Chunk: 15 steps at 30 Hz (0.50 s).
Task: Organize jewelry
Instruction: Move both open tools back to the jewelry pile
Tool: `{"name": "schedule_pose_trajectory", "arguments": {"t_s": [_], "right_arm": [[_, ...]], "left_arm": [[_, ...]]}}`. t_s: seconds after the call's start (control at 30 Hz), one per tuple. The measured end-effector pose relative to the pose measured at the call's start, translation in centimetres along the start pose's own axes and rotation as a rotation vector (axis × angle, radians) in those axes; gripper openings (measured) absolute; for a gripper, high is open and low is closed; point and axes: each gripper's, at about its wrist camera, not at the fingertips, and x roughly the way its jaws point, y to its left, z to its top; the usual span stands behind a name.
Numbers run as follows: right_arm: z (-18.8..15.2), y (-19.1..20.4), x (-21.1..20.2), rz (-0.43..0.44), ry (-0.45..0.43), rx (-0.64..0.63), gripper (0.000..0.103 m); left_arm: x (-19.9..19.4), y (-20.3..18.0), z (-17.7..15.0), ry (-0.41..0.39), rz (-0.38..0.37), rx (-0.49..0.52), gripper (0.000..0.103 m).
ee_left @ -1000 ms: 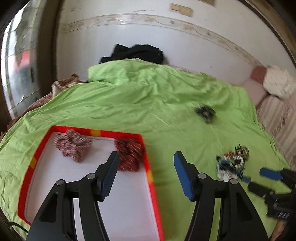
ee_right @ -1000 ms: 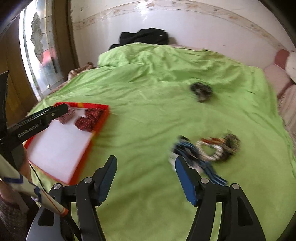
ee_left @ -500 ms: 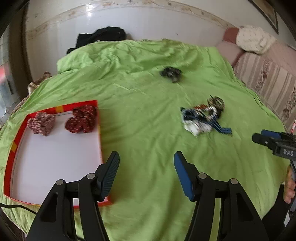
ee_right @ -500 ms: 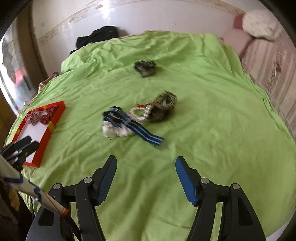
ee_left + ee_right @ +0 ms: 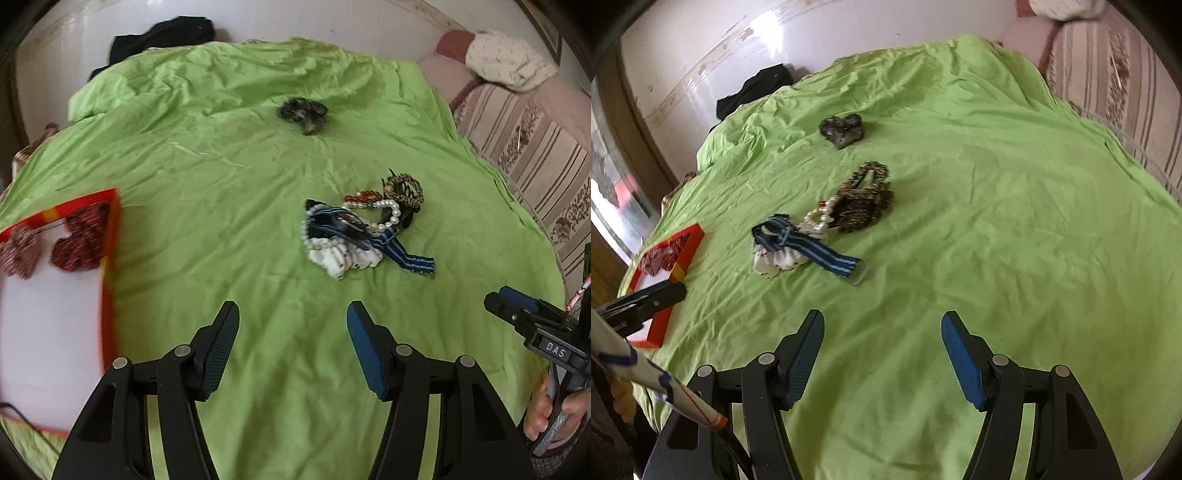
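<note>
The left gripper (image 5: 291, 347) stands with its jaws apart and nothing between them, low centre of the left wrist view; the right gripper (image 5: 882, 354) is likewise spread and empty, low centre of its own view, over bare green bedsheet (image 5: 221, 177).

The jewelry heap (image 5: 362, 229) lies right of centre in the left view, well ahead of both tools; in it a white pearl string (image 5: 388, 210), a blue striped ribbon (image 5: 410, 258), a white frilled scrunchie (image 5: 340, 258) and a brown beaded band (image 5: 404, 188) touch and overlap. These are judged light, limp and tangle-prone; the pearls look slippery and would likely roll off the pads, so the ribbon's free tail or the soft scrunchie seems the better hold; lifting one piece may well drag its neighbours.

A dark scrunchie (image 5: 304, 112) lies alone in the upper centre, well apart from the heap. The red-rimmed tray (image 5: 109, 229) sits at the left edge, already holding two red patterned scrunchies (image 5: 79, 243) near its far rim. A black garment (image 5: 162, 37) lies at the upper left, a striped cushion (image 5: 524, 140) along the right; nothing stands between tools and heap, though the wrinkled sheet could get pinched too.
</note>
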Motion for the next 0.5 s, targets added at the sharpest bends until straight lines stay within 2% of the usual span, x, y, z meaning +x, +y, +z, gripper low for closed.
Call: {"name": "schedule_pose_trajectory", "arguments": {"t_s": [0.13,0.23,0.37,0.5], "right_arm": [[0.1,-0.8,0.7,0.024,0.006,0.024,0.07],[0.3,-0.7,1.3,0.031,0.009,0.008,0.07],[0.4,-0.7,2.2,0.038,0.008,-0.006,0.07],[0.4,-1.7,2.8,0.053,-0.001,0.026,0.07]], "left_arm": [[2.7,-1.5,1.4,0.025,0.014,0.029,0.058],[4.4,-1.5,2.3,0.047,0.01,0.007,0.058],[4.5,-1.5,3.3,0.053,-0.08,-0.045,0.054],[4.1,-3.8,3.1,0.029,-0.137,0.025,0.054]]}}
